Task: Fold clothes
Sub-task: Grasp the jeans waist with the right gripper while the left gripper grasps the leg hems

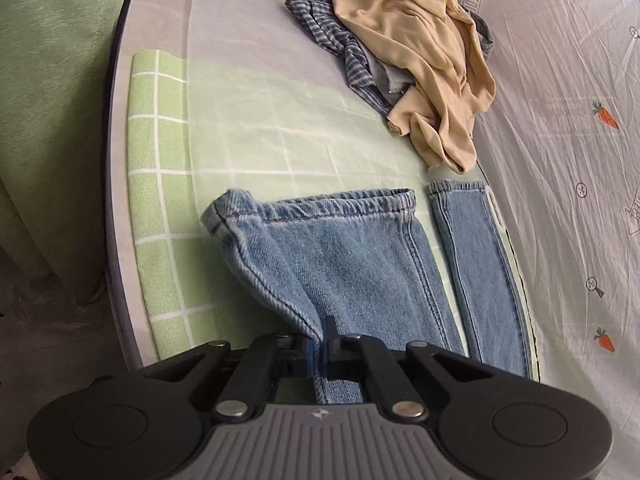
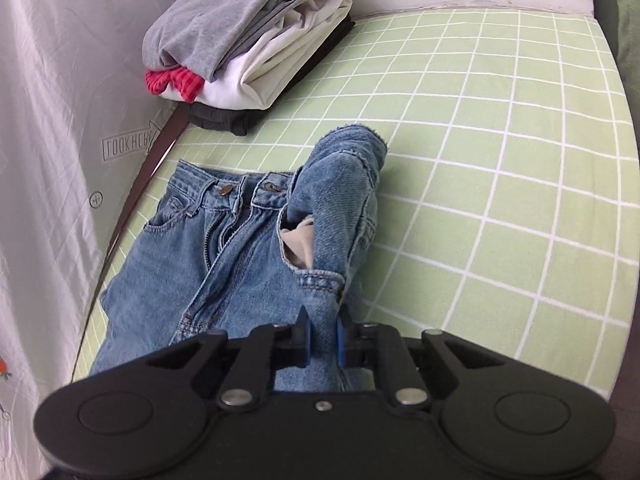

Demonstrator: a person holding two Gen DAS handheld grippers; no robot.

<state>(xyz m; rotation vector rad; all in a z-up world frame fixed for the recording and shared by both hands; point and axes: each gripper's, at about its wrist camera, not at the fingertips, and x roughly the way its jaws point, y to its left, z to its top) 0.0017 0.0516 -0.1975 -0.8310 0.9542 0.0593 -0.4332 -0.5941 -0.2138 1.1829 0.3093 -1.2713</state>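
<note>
A pair of blue jeans (image 1: 352,264) lies flat on the green checked mat (image 1: 160,184). In the left wrist view both leg cuffs point away from me. My left gripper (image 1: 320,344) is shut on the outer edge of the left leg, which is lifted and curled over. In the right wrist view the jeans (image 2: 224,248) show their waistband, button and open fly. My right gripper (image 2: 322,336) is shut on the waist side of the jeans, lifted and folded inward so a pocket lining shows.
A pile of unfolded clothes, a tan garment (image 1: 424,48) over a blue plaid shirt (image 1: 340,52), lies beyond the cuffs. A stack of folded clothes (image 2: 248,44) sits beyond the waistband. A white carrot-print sheet (image 1: 568,152) borders the mat. The table edge (image 1: 116,184) runs left.
</note>
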